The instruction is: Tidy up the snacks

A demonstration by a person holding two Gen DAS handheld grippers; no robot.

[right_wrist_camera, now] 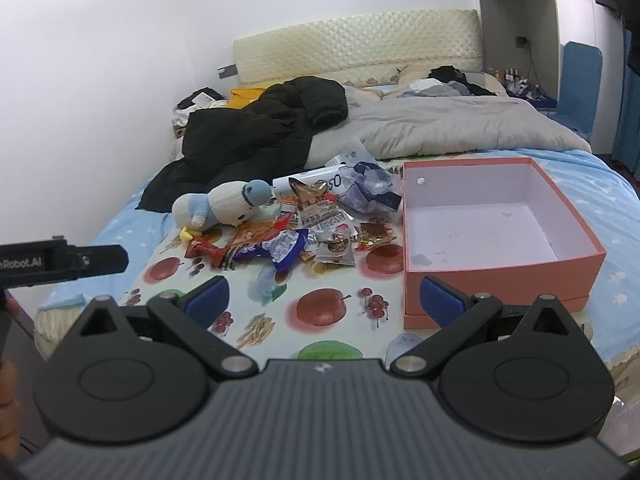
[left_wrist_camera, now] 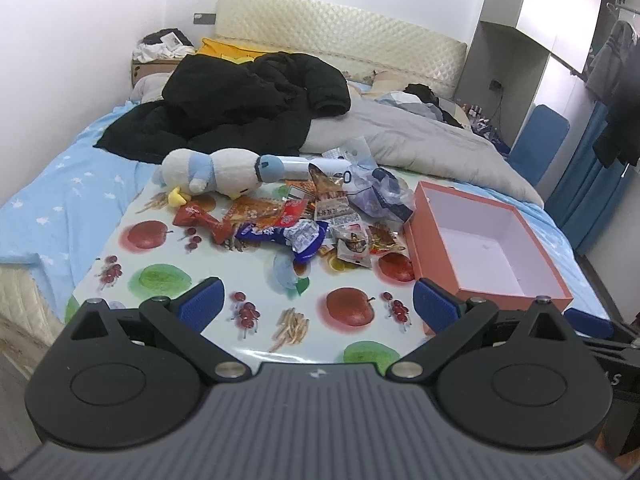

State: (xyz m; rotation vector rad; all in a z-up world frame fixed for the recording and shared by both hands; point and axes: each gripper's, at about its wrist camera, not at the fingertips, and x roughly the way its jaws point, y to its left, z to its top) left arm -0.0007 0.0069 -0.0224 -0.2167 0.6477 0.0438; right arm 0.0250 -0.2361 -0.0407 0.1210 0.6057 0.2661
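Here, label by label:

Left tongs point(left_wrist_camera: 318, 300): released, the blue pads spread wide with nothing between them, hovering over the near part of the fruit-print mat point(left_wrist_camera: 224, 292).

Right tongs point(right_wrist_camera: 324, 298): released as well, pads wide apart and holding nothing; the right pad sits in front of the near wall of the box, and whether it touches cannot be told.

Snacks point(left_wrist_camera: 304, 220): a loose heap of wrapped packets lying on the far half of the mat, between the plush toy and the box, well ahead of both tongs. A red wrapper point(left_wrist_camera: 200, 220) lies at the left edge of the heap, a blue-and-white packet point(left_wrist_camera: 304, 238) near its front, and a crumpled clear bag point(left_wrist_camera: 380, 194) at the back right.

Box point(left_wrist_camera: 436, 256): salmon-coloured, open-topped, white inside, with no snacks in it; it stands on the bed just to the right of the heap, its left wall next to the nearest packets.

Plush toy point(left_wrist_camera: 216, 172): white and pale blue, lying on its side at the far left of the mat, touching the heap.

Mat: spread flat over the blue bed sheet point(left_wrist_camera: 60, 188).

Black jacket point(left_wrist_camera: 240, 100): bunched up behind the toy, next to a grey duvet point(left_wrist_camera: 420, 136).
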